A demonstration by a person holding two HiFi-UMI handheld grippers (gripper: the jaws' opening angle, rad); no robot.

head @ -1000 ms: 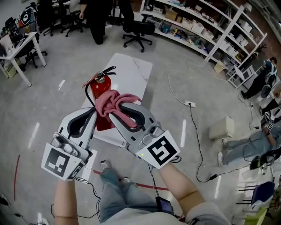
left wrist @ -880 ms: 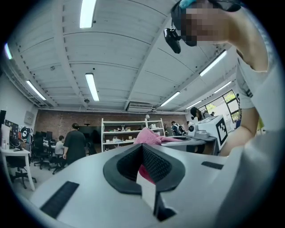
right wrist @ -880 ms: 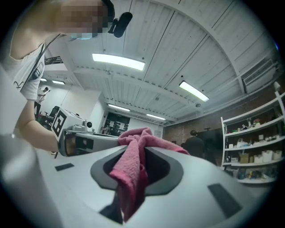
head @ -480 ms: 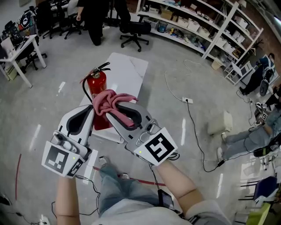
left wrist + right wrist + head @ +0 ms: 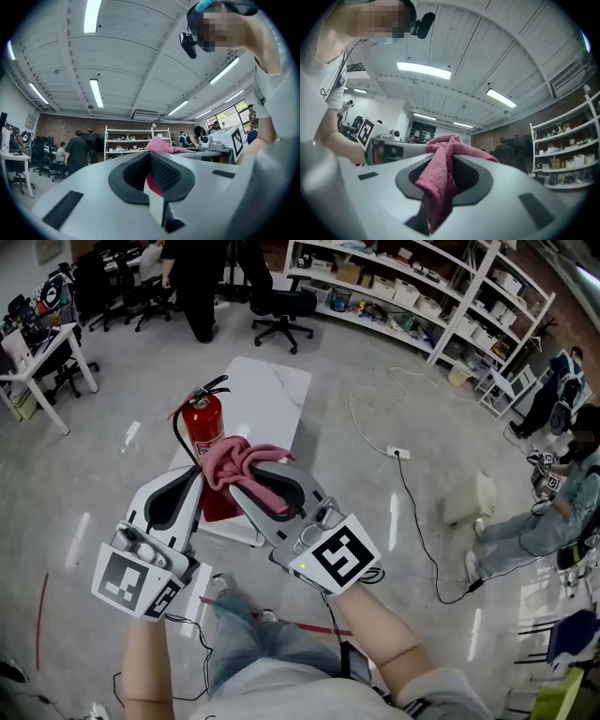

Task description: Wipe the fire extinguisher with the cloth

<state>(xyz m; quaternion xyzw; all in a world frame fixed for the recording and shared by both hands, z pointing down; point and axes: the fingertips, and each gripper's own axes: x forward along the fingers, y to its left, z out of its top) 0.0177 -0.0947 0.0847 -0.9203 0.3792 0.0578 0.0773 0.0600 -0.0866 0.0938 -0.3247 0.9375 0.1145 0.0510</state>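
Okay, right gripper [image 5: 249, 484]: jaws clenched on the pink cloth [image 5: 244, 461], which bunches over the jaw tips and hangs down between the dark pads in the right gripper view [image 5: 438, 180]. Left gripper [image 5: 194, 477]: jaws closed tip to tip with nothing pinched, and the pink seen through the gap in the left gripper view [image 5: 150, 153] is the cloth lying beyond it. Both grippers are held side by side in front of the person, tips close together, with the marker cubes nearest the body. The cloth bundle sits just beside the left gripper's tip; can't tell if they touch. Fire extinguisher [image 5: 203, 434]: red, standing on the near left part of the white table [image 5: 274, 397], black handle on top, black hose [image 5: 177, 441] looping down its left side. In the head view the cloth overlaps the extinguisher's lower right side; contact can't be told, and the lower body is partly hidden behind cloth and grippers. Around the table is grey floor: a power strip [image 5: 400, 454] with a cable to the right, a pale box [image 5: 472, 503] further right, and a seated person [image 5: 548, 521] at the right edge. An office chair [image 5: 279, 307] and long shelves [image 5: 422, 282] are at the top, with a standing person [image 5: 197, 282] in dark clothes top left and a desk [image 5: 37, 352] at the left edge. A red floor line [image 5: 281, 626] runs by the person's feet.
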